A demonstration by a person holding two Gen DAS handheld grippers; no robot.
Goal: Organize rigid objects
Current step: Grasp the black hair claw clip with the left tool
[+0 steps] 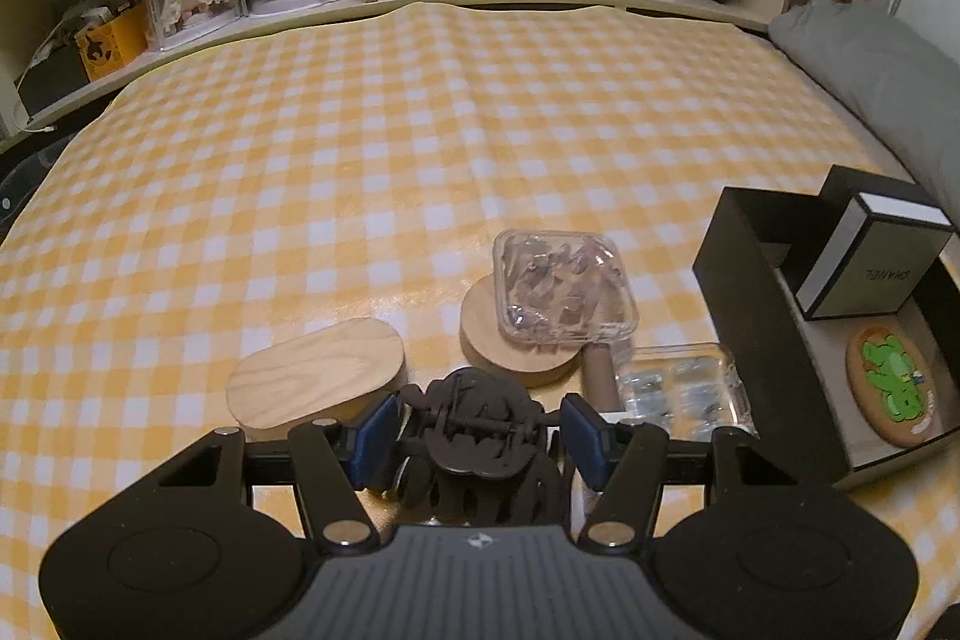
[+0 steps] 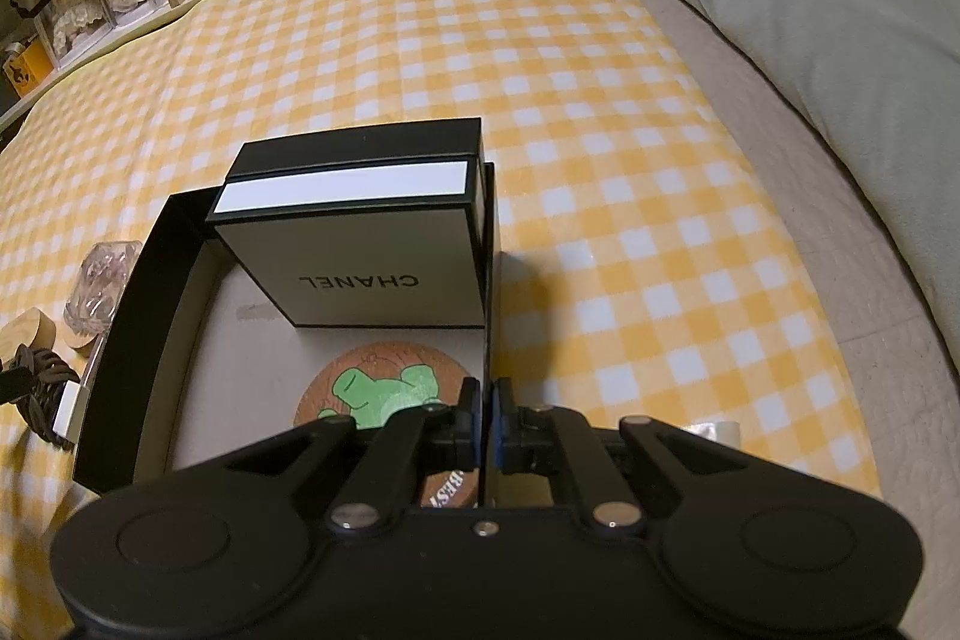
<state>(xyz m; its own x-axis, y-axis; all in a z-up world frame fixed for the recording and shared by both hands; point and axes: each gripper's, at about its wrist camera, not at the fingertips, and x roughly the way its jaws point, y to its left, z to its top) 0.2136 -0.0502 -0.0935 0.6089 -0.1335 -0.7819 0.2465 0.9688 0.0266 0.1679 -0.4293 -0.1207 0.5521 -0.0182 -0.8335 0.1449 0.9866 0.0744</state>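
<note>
L gripper (image 1: 480, 427) clamped on dark hair claw (image 1: 480, 436) (sits btwn pads); R gripper (image 2: 485, 421) pinching black box (image 2: 489, 280) wall.

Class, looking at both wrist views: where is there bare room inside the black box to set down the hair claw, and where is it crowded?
Bare floor lies along the black box's left wall, beside the cork coaster and white box. The right side is crowded.

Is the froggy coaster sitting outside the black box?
No, the frog coaster lies inside the black box, on its floor in front of the white Chanel box.
</note>
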